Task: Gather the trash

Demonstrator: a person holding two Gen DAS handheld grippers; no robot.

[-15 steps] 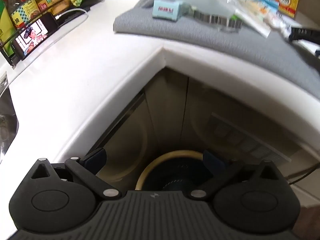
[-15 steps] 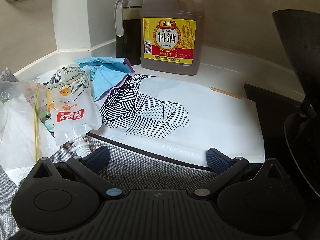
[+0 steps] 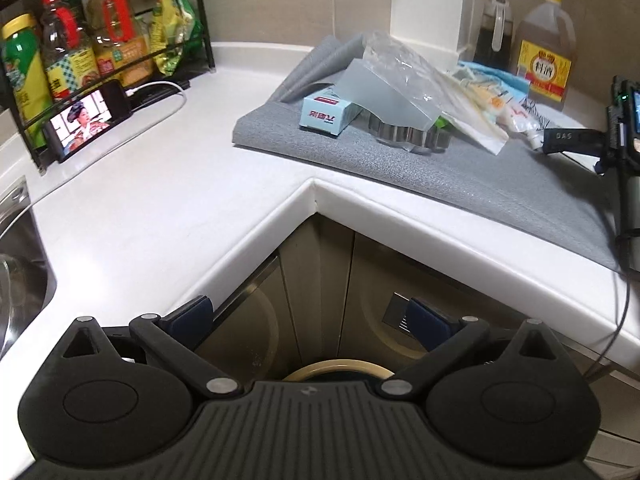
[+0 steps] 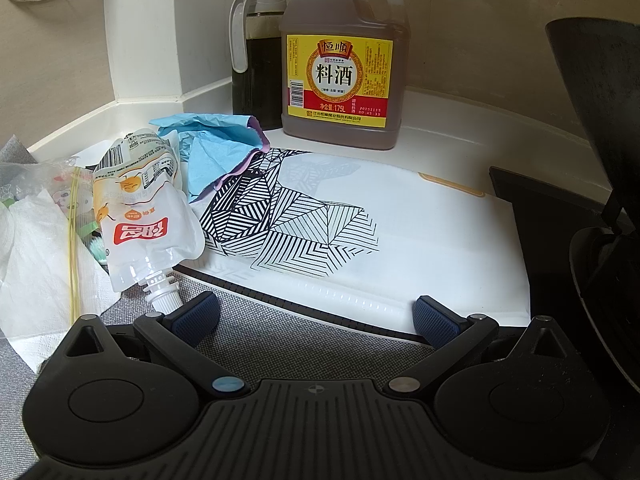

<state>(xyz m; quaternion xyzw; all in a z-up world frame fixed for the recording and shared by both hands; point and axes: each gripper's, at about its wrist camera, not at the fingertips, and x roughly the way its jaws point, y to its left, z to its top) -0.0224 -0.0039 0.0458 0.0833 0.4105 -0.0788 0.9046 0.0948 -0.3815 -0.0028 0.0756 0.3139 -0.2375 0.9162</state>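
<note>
Both sets of jaws gape wide and empty, the left gripper having lifted from the bin toward the tabletop, while the spouted pouch lies just beyond the right gripper's left jaw, likely next.

A white L-shaped countertop carried everything, its inner corner cut above beige cabinet doors. On its left arm stood a black wire rack of bottles, with a phone propped against it and a white cable trailing across the bare surface. A grey mat covered the right arm. Directly on the mat lay a small blue box, a metal cookie cutter, a clear plastic bag, a spouted pouch and white paper towel. A white board with a black geometric pattern lay beyond the mat's edge, and behind it a cooking-wine jug and a dark cruet stood on the counter.
</note>
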